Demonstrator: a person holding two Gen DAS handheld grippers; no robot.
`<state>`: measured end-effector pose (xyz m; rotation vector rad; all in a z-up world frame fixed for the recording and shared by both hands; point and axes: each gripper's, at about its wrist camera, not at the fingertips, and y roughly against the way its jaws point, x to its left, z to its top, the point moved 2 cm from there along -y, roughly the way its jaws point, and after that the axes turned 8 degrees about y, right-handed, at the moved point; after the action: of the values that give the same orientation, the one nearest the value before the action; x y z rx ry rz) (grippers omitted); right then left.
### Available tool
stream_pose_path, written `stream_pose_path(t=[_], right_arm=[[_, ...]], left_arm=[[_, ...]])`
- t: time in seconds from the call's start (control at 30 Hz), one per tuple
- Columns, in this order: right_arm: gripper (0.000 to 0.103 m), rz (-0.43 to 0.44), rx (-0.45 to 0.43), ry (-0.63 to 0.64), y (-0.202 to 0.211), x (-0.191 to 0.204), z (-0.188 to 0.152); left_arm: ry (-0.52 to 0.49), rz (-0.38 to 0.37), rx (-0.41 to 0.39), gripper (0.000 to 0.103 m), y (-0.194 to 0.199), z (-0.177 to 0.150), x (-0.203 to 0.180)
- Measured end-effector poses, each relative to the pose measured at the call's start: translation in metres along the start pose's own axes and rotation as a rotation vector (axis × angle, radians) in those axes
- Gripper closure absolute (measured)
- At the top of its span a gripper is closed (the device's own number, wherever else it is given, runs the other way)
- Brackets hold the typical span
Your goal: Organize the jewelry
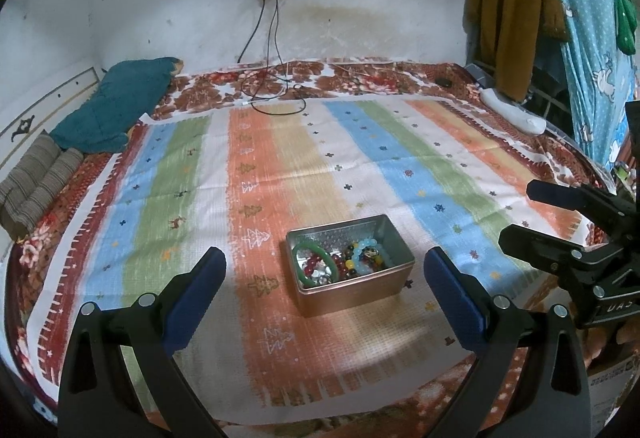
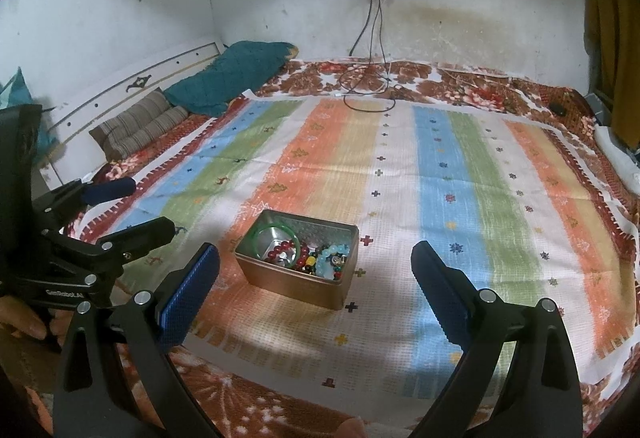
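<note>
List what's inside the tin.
In the tin: a green bangle, red beads, a pale blue bracelet. Anything beneath them is hidden.

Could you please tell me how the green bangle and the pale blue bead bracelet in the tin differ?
The green bangle is one smooth solid ring; the pale blue bead bracelet is a string of round beads. The bangle looks larger and leans at the tin's left end; the bracelet lies nearer its right end. Both are loops inside the tin.
</note>
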<state>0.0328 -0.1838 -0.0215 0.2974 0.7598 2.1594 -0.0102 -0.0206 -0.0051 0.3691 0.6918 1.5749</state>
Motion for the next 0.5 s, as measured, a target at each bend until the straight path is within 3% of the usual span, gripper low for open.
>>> stream_pose_path(t=[0.5], right_arm=[[0.006, -0.014, 0.005, -0.004, -0.0007, -0.0009, -0.0001]], left_arm=[[0.0, 0.016, 0.002, 0.006, -0.0004, 0.0055, 0.0024]])
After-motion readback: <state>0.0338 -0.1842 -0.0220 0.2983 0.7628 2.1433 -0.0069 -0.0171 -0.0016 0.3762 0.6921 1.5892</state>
